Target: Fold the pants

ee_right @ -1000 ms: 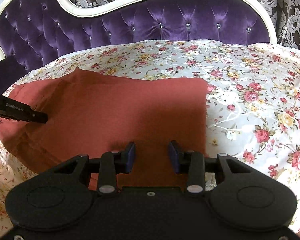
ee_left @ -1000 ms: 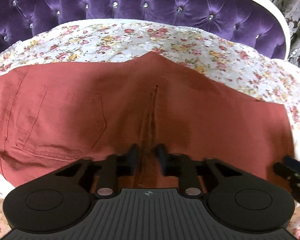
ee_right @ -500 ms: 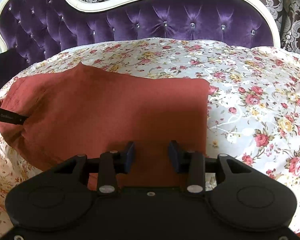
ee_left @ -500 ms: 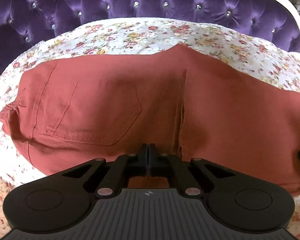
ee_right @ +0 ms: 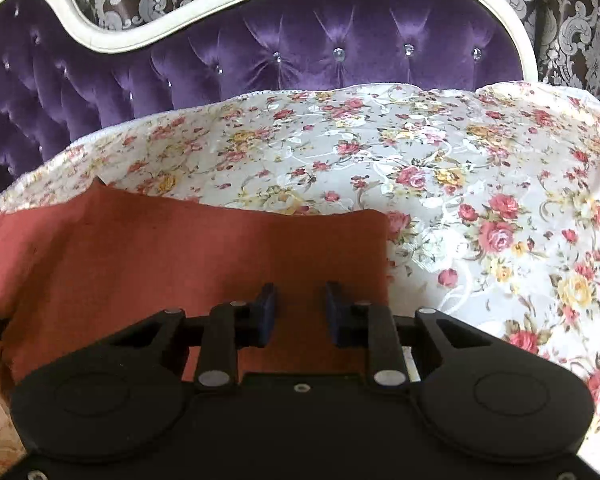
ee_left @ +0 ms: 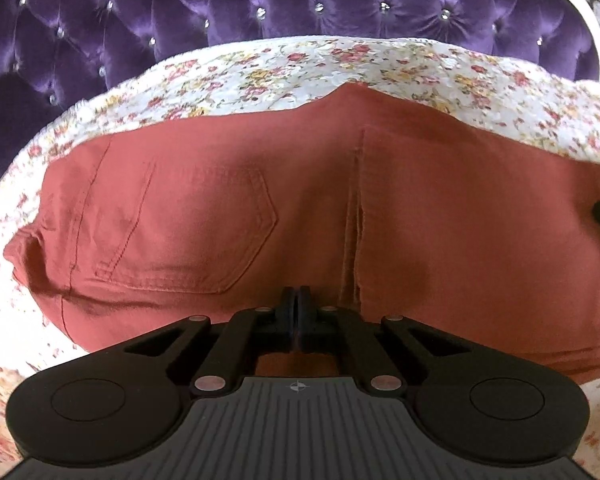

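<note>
One view only, pants [ee_left: 420,216] back pocket [ee_left: 188,236]

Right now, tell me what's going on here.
A person with a pair of tongs in each hand is folding rust-red cotton pants on a floral bedspread. The left tongs are shut on the pants' near edge beside the back pocket. The right tongs, jaws just closing, stand apart over the leg end, not pinching.

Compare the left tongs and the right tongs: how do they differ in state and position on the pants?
The left tongs are fully shut near the back pocket; the right tongs, just closing, still show a gap. The left sit at the waist end, the right near the folded edge. Both are over the near edge of the rust-red pants.
</note>
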`<state>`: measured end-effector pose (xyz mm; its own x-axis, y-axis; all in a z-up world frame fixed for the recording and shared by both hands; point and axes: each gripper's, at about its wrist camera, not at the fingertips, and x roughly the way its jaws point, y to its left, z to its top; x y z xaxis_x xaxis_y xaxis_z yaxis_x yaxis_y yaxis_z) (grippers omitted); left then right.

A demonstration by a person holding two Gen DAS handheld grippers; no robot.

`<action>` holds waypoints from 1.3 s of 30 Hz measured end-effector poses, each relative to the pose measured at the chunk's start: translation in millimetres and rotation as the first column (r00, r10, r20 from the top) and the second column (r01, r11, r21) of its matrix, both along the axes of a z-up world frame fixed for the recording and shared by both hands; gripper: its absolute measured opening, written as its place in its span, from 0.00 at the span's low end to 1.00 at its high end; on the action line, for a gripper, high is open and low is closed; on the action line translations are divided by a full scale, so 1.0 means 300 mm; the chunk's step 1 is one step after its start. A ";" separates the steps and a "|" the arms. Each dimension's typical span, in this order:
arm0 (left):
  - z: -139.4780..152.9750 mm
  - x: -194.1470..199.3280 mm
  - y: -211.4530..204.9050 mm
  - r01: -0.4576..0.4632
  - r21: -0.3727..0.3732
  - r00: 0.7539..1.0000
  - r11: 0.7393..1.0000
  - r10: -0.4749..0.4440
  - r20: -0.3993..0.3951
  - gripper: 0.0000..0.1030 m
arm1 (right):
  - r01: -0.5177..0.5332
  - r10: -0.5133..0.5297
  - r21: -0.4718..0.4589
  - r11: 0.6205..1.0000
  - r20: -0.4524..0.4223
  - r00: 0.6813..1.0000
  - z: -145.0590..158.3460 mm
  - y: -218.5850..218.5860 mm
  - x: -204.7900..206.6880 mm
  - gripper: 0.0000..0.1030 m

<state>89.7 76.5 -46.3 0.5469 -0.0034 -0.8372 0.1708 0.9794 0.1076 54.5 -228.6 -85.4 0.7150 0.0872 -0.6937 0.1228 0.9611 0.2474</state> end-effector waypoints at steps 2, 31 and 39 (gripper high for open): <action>0.001 0.004 0.009 -0.004 -0.018 1.000 1.000 0.004 -0.009 0.01 | -0.001 0.001 -0.024 1.000 -0.013 1.000 0.005 0.013 0.003 0.32; 0.004 0.020 0.047 -0.024 -0.105 0.999 0.994 0.020 -0.038 0.02 | -0.355 0.355 0.011 0.935 -0.008 0.935 0.094 0.524 0.010 0.41; 0.033 0.007 0.115 -0.083 -0.179 0.996 0.980 0.079 -0.029 0.10 | -0.380 0.384 -0.119 0.917 0.008 0.923 0.062 0.600 -0.010 0.47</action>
<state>91.9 111.0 -36.4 0.5334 -0.1117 -0.8385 0.0905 0.9931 -0.0748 51.6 -48.6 -66.9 0.6641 0.2805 -0.6931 -0.2648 0.9551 0.1328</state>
